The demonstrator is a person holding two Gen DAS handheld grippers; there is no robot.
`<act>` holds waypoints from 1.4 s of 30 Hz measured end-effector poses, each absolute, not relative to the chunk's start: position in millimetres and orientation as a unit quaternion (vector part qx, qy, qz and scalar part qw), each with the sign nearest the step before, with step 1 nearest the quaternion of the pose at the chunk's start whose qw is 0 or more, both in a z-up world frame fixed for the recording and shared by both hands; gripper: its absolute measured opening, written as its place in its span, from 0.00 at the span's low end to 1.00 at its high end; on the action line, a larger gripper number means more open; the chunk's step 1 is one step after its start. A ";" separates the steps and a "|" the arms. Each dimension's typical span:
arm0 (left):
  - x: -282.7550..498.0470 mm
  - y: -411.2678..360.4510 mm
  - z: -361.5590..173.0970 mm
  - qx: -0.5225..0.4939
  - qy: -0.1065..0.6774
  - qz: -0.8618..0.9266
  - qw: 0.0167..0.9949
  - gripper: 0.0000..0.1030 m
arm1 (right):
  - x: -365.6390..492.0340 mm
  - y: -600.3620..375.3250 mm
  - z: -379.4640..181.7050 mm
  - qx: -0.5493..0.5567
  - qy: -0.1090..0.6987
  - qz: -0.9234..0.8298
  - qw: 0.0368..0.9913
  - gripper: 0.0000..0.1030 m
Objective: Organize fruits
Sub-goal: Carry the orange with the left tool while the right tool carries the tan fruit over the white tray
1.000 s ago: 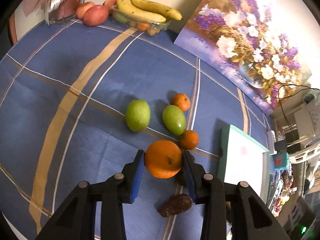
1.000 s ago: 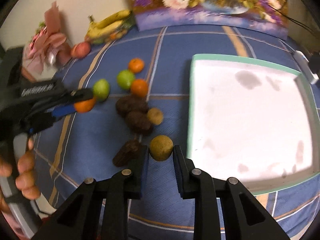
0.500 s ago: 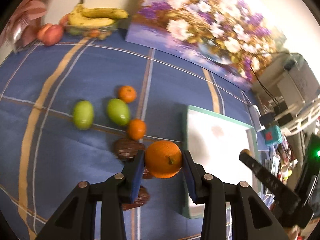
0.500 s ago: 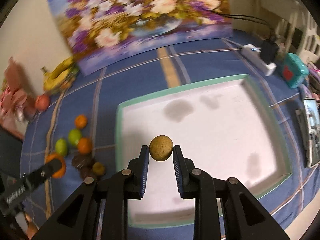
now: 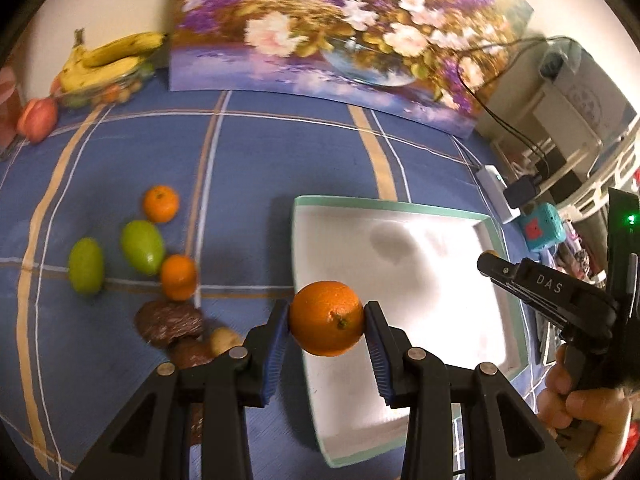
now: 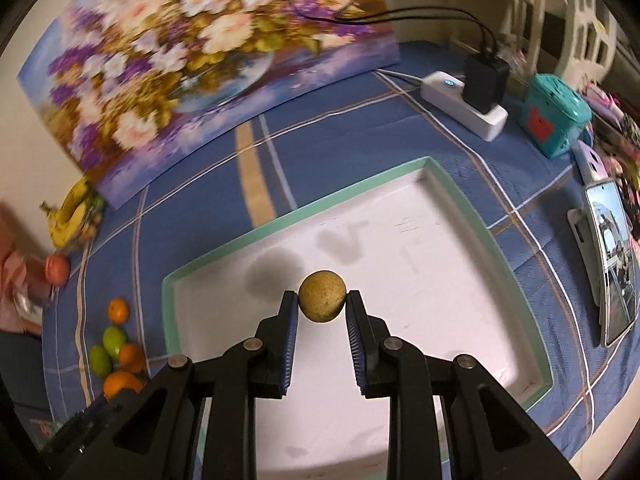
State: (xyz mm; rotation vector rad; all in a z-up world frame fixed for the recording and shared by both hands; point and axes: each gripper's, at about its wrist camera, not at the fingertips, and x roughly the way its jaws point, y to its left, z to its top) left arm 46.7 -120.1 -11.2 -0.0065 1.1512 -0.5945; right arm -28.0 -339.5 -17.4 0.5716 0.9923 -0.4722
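Two wrist views look down on a worktop covered by a blue plaid cloth (image 5: 280,152), with a large flower painting (image 5: 340,28) propped along its far edge. A white tray with a mint-green rim (image 6: 436,162) lies on the cloth and has nothing resting in it.

From the left wrist, the left claw (image 5: 326,322) is closed on a large orange (image 5: 326,318), its blue pads pressed to both sides, and the fruit hangs over the tray's near-left edge. Only this view shows the loose fruit clearly: two green fruits (image 5: 142,246), two small tangerines (image 5: 160,203), dark brown fruits (image 5: 170,322) and a small tan one (image 5: 224,340), all on the cloth left of the tray. It also shows the right claw from the side at the far right edge, gripped by a hand (image 5: 580,400). Bananas (image 5: 108,60) and a red fruit (image 5: 38,118) sit at the far left corner.

From the right wrist, the right claw (image 6: 322,306) pinches a small round tan fruit (image 6: 322,296) above the middle of the tray. Only this view shows the whole tray, along with a white power strip (image 6: 460,100) carrying a black plug, a teal box (image 6: 554,116) and a phone (image 6: 612,264) to the right. The loose fruit appears small and blurred at lower left.
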 end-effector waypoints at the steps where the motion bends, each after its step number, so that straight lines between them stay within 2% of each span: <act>1: 46.9 -124.8 -11.4 0.001 0.535 -0.279 0.798 0.39 | -28.5 -345.3 -19.5 0.273 0.466 -0.226 0.811 0.25; 15: 42.3 -188.5 -47.1 0.075 0.551 -0.293 0.778 0.39 | -37.5 -392.2 -41.6 0.291 0.478 -0.287 0.777 0.25; 25: 38.8 -193.5 -70.3 0.093 0.570 -0.277 0.768 0.39 | -43.0 -403.4 -65.0 0.310 0.498 -0.290 0.757 0.25; 42: 39.5 -191.0 -67.3 0.089 0.575 -0.273 0.766 0.39 | -43.0 -403.6 -72.7 0.300 0.508 -0.297 0.751 0.25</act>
